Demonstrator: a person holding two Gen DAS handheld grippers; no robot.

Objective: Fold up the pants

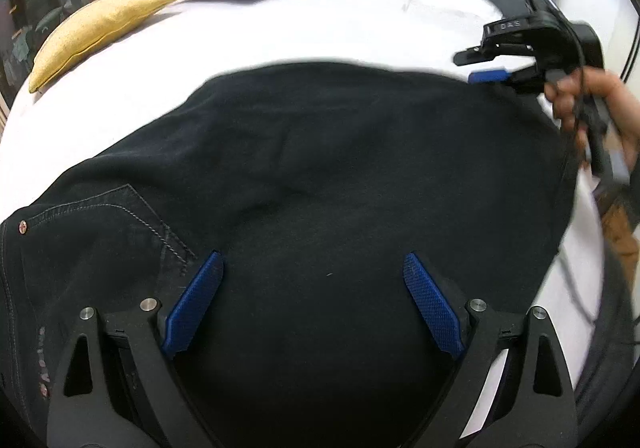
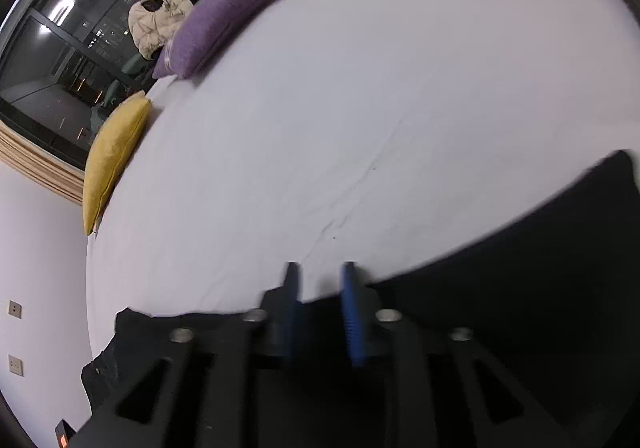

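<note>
Black pants fill the bed under my left gripper, jaws wide, empty. My right gripper at two o'clock is nearer the far edge, jaws half open, gripping nothing.

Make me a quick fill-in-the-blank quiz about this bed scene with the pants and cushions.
1. The pants spread on the bed are ____ in colour.
2. Beside the yellow cushion lies a ____ cushion.
3. The bed sheet is ____.
4. The left tool hovers over the pants with its jaws ____.

Missing words: black; purple; white; open
</note>
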